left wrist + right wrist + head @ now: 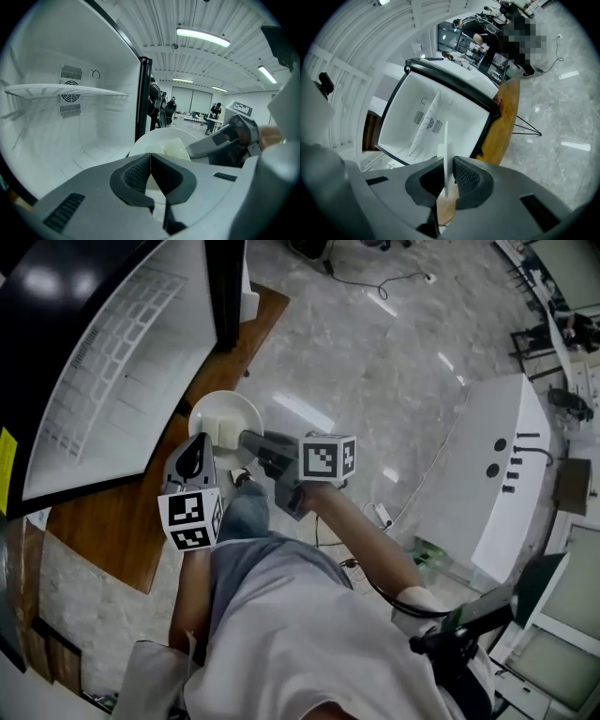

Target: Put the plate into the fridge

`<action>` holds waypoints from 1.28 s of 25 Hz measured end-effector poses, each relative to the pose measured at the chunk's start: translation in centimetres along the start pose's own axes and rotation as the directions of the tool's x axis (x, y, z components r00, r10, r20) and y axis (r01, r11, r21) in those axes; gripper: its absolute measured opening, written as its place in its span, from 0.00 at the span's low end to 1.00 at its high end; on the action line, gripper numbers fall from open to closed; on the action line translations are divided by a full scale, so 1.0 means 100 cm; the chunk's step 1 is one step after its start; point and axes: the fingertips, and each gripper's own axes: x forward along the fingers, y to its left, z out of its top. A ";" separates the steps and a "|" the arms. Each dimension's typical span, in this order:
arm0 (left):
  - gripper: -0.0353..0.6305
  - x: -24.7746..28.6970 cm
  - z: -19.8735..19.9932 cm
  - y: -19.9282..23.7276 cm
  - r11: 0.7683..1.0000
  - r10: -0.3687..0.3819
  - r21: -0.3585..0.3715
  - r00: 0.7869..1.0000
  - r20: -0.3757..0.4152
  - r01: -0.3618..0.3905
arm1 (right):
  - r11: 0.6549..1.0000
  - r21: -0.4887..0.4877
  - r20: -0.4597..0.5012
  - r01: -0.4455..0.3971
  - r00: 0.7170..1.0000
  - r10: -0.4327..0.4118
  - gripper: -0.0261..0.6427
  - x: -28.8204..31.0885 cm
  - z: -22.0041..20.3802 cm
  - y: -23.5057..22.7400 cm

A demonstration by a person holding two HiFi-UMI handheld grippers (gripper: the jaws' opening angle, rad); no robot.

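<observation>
The white plate [223, 412] hangs just in front of the open fridge [103, 362], over the wooden table [122, 521]. A pale block of food [174, 146] lies on it. My right gripper [246, 440] is shut on the plate's near rim; in the right gripper view the plate [446, 140] stands edge-on between the pads of this gripper [448, 180]. My left gripper [199, 441] sits beside the plate's left edge. In its own view the left gripper [151, 161] has its pads pressed together with nothing between them, and the plate [159, 137] lies beyond them. The fridge's white inside [70, 131] opens to the left.
A wire shelf [65, 89] crosses the fridge's upper half, with floor space under it. The fridge's dark frame [142, 98] stands next to the plate. A white machine [497, 484] stands on the marble floor at right. People stand at the back of the room [487, 33].
</observation>
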 end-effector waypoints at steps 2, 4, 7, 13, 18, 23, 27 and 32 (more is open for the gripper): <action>0.08 0.022 0.020 0.015 1.000 0.019 -0.003 1.000 0.014 -0.019 | 1.000 -0.009 -0.024 -0.024 0.999 0.024 0.09 0.018 0.033 -0.005; 0.08 0.037 0.043 0.032 0.999 0.036 0.012 0.998 0.045 -0.037 | 0.998 -0.016 -0.043 -0.056 0.998 0.056 0.09 0.039 0.062 -0.001; 0.08 0.032 0.076 0.067 0.996 0.084 0.036 0.991 0.104 -0.088 | 0.992 -0.034 -0.067 -0.124 0.990 0.121 0.09 0.074 0.089 0.028; 0.08 -0.023 0.137 0.100 0.980 0.190 0.015 0.960 0.206 -0.197 | 0.951 -0.045 -0.095 -0.307 0.949 0.302 0.09 0.103 0.118 0.115; 0.08 -0.065 0.169 0.114 0.951 0.306 -0.022 0.923 0.234 -0.310 | 0.910 -0.030 -0.137 -0.415 0.903 0.407 0.09 0.119 0.143 0.172; 0.08 -0.074 0.173 0.119 0.912 0.409 -0.068 0.882 0.233 -0.404 | 0.896 0.055 -0.222 -0.440 0.870 0.441 0.09 0.151 0.148 0.188; 0.08 -0.059 0.171 0.101 0.926 0.375 -0.066 0.898 0.229 -0.371 | 0.920 0.058 -0.276 -0.387 0.880 0.387 0.09 0.168 0.142 0.185; 0.08 -0.037 0.172 0.096 0.914 0.405 -0.066 0.891 0.207 -0.400 | 0.930 0.135 -0.322 -0.341 0.873 0.366 0.09 0.186 0.150 0.183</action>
